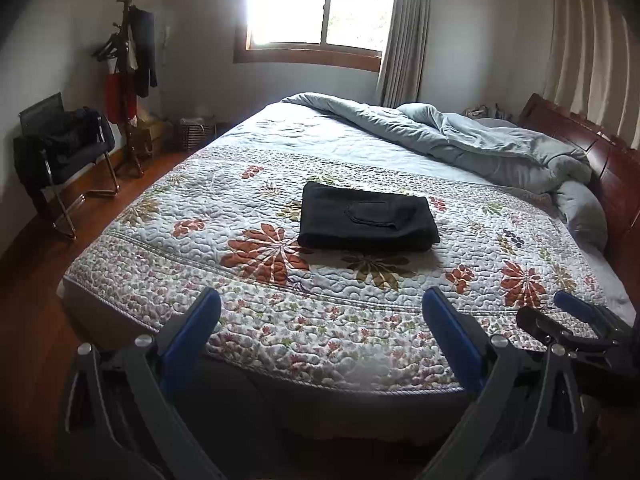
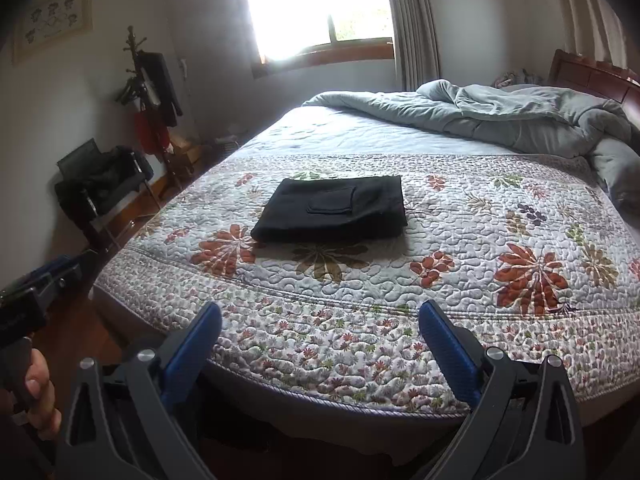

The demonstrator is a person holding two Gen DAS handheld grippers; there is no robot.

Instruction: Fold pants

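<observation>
Black pants [image 1: 367, 218] lie folded well ahead of both spread, empty tools — left tool [image 1: 320, 344], right tool [image 2: 320, 344]; regrasping risks unfolding.

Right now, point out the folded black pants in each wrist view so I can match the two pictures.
Left wrist view: the folded black pants lie just right of centre on the floral quilted bedspread, beyond the open left gripper.
Right wrist view: they lie centre, slightly left, beyond the open right gripper.
Shared landmark: the large rust-red flower print at the pants' near-left corner.
</observation>
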